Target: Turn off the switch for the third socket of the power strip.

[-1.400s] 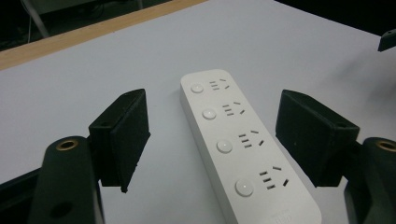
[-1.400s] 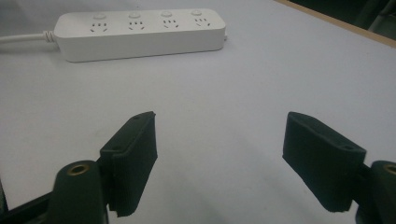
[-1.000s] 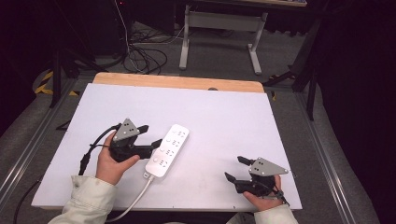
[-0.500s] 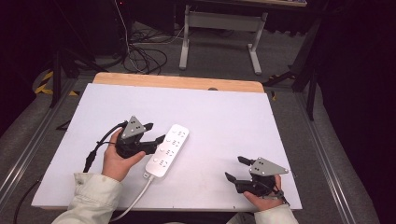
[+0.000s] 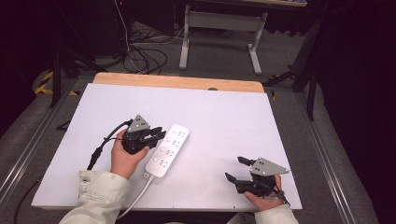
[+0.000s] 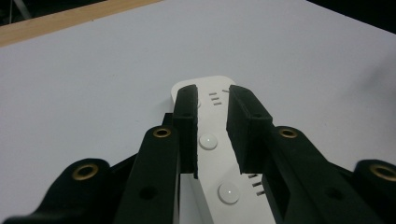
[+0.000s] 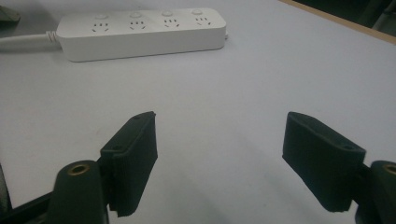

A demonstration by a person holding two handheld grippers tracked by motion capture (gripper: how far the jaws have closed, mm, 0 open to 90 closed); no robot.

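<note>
On the white table, listed from the left edge across:

Item 1, black cable (part of the left gripper), trailing from the gripper's rear toward the table's left side.

Item 2, left hand, cream sleeve entering from the bottom; it holds the left gripper, grey three-cornered plate on top, jaws aimed rightward at the strip. From the left gripper view the jaws stand a narrow gap apart, hovering over the strip's button row, not closed on it; whether a pad touches the strip's surface cannot be told.

Item 3, white power strip, lying flat near the table's middle, long axis running from near-left to far-right, four socket groups each with a round button. In the right gripper view it lies across the top. Its white cord leaves the near end and runs off the table's front edge.

Item 4, right gripper, held by the right hand at the near right corner, well apart from the strip. Jaws spread wide with nothing between them but bare table (confirmed in the right gripper view)
</note>
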